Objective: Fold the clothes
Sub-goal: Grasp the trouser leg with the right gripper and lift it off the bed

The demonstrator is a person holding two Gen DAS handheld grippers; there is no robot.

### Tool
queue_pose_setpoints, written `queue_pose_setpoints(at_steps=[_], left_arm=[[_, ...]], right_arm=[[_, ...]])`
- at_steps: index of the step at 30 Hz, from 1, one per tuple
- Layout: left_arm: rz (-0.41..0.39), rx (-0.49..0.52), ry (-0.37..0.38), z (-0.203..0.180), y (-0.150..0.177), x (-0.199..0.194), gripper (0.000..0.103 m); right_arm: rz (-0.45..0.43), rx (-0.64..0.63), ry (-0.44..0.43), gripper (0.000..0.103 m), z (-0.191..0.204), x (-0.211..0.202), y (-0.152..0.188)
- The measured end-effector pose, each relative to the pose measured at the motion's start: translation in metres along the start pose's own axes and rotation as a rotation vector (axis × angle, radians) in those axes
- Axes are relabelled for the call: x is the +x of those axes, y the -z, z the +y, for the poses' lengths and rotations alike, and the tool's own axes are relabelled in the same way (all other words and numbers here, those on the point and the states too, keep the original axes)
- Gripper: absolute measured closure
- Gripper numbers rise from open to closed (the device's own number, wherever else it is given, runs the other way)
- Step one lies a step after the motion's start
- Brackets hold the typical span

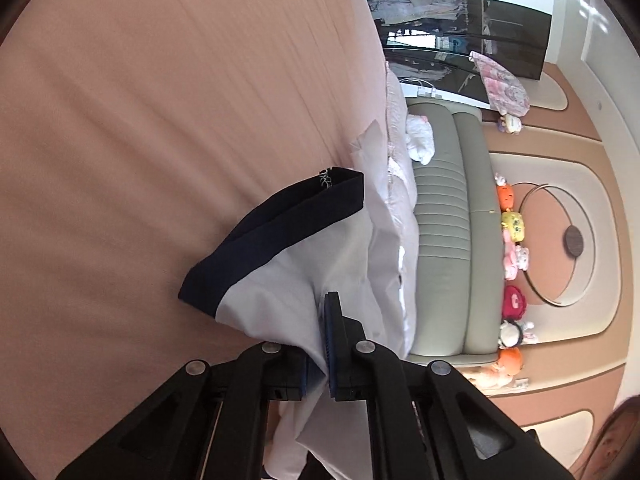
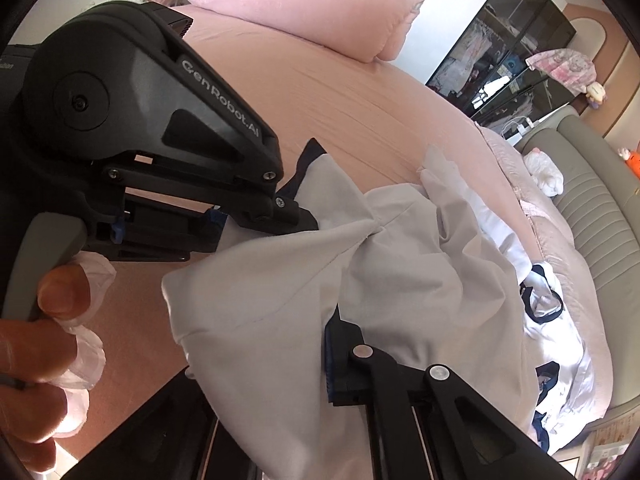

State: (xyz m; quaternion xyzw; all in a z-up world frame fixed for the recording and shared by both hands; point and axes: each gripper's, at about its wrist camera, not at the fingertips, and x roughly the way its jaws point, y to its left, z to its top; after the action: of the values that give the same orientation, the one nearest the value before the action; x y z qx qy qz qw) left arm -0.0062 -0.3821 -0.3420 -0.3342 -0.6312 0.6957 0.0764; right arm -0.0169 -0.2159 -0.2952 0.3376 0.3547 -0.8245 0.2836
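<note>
On pink bed, white shirt bunched, navy cuff up-left.

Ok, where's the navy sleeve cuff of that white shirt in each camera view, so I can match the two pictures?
Left wrist view: the navy cuff lies centre-left, a dark band above the left gripper, against the pink bedsheet.
Right wrist view: only a dark sliver of it shows at centre, just beyond the left gripper.
Shared landmark: the grey bench beside the bed.

"GenRobot.AI" in pale letters on the black housing of the left gripper
</note>
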Motion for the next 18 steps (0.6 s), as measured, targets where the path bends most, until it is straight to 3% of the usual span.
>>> queue_pose_setpoints(at_steps=[4, 12, 18], left_arm=[[-0.014, 0.059, -0.006, -0.019, -0.001, -0.007, 0.099], [-0.055, 0.049, 0.069, -0.035, -0.009, -0.021, 0.099], [-0.059, 0.069, 0.078, -0.043, -0.006, -0.035, 0.099]], right_arm=[[-0.008, -0.007, 0.022, 0.100, 0.001, -0.011, -0.009], [-0.043, -0.042, 0.045, 0.100, 0.007, -0.032, -0.023], [-0.063, -0.076, 0.043, 0.100, 0.017, -0.048, -0.028]])
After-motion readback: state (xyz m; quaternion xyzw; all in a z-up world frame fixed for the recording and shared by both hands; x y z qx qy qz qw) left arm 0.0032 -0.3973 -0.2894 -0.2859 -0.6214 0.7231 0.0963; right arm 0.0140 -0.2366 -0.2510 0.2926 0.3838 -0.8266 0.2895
